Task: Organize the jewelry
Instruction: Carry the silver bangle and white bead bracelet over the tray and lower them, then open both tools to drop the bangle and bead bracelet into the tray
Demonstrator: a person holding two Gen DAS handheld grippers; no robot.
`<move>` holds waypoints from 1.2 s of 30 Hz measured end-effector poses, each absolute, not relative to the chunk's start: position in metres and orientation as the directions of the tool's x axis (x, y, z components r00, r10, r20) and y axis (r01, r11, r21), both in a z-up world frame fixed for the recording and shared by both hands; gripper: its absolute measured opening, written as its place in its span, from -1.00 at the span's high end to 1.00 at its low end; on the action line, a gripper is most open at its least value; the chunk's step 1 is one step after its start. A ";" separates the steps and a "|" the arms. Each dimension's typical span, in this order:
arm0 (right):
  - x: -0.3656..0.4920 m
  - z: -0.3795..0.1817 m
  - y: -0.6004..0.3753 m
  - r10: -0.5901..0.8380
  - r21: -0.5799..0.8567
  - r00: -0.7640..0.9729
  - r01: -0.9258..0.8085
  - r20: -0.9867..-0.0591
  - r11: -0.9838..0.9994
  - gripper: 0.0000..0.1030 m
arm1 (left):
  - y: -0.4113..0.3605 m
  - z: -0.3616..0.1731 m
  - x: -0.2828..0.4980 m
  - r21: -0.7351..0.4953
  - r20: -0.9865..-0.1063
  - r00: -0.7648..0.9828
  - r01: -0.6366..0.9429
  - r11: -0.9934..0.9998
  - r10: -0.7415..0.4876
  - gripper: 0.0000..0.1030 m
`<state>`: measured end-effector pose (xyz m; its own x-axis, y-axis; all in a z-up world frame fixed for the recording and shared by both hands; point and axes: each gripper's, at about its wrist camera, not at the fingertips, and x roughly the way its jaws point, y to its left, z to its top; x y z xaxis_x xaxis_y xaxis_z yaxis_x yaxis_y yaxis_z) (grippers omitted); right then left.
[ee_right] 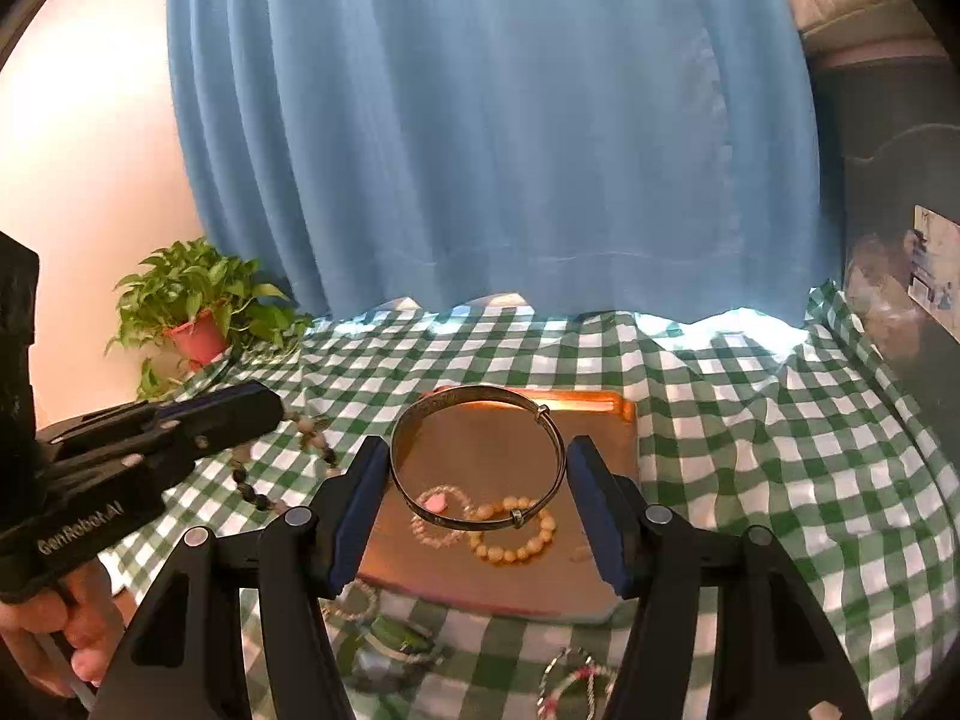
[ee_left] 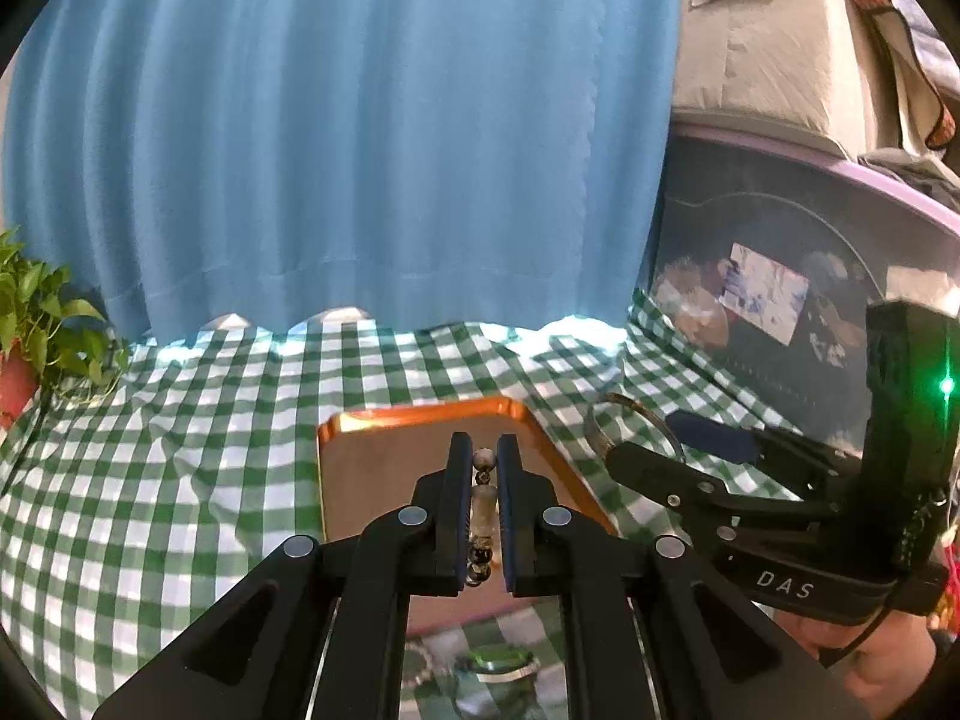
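My left gripper (ee_left: 483, 456) is shut on a bead bracelet (ee_left: 483, 504) with dark, clear and grey beads, held above the copper tray (ee_left: 384, 468). In the right wrist view the same bracelet (ee_right: 312, 441) hangs from the left gripper (ee_right: 264, 405) left of the tray. My right gripper (ee_right: 477, 480) is shut on a silver bangle (ee_right: 477, 456), held flat above the tray (ee_right: 594, 438). A yellow bead bracelet (ee_right: 516, 531) and a pale bracelet with a pink charm (ee_right: 438, 510) lie in the tray. The bangle also shows in the left wrist view (ee_left: 630, 420).
A green-and-white checked cloth (ee_right: 780, 450) covers the table. A potted plant (ee_right: 198, 312) stands at the back left. A blue curtain (ee_right: 480, 120) hangs behind. More jewelry lies near the front edge: a green piece (ee_left: 495, 660) and a striped bangle (ee_right: 570, 681). A dark cabinet (ee_left: 780, 276) stands right.
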<state>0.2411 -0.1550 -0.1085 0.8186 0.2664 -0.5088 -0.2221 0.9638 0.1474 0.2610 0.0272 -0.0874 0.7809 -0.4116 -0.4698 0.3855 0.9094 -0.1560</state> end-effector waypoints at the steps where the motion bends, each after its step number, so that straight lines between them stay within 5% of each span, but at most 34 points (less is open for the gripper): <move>1: 0.245 -0.110 -0.156 0.265 0.147 0.821 -0.220 -0.506 0.964 -0.11 | 0.031 -0.088 0.266 -0.173 -0.458 0.784 0.383 0.907 -0.418 0.84; 15: 0.304 -0.114 -0.173 0.282 0.134 0.815 -0.248 -0.506 0.959 -0.11 | 0.047 -0.089 0.324 -0.290 -0.382 0.784 0.401 0.869 -0.489 0.84; 28: 0.342 -0.170 -0.178 0.300 0.132 0.773 -0.273 -0.559 0.953 -0.11 | 0.047 -0.168 0.387 -0.343 -0.506 0.740 0.298 0.891 -0.442 0.84; 36: 0.363 -0.210 -0.195 0.266 0.166 0.722 -0.208 -0.639 0.964 -0.11 | 0.043 -0.209 0.403 -0.194 -0.634 0.720 0.205 0.959 -0.282 0.84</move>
<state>0.3634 -0.1945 -0.2098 0.7217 0.2659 -0.6391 -0.2080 0.9639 0.1662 0.4035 0.0432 -0.2087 0.7199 -0.2822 -0.6341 0.2049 0.9593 -0.1943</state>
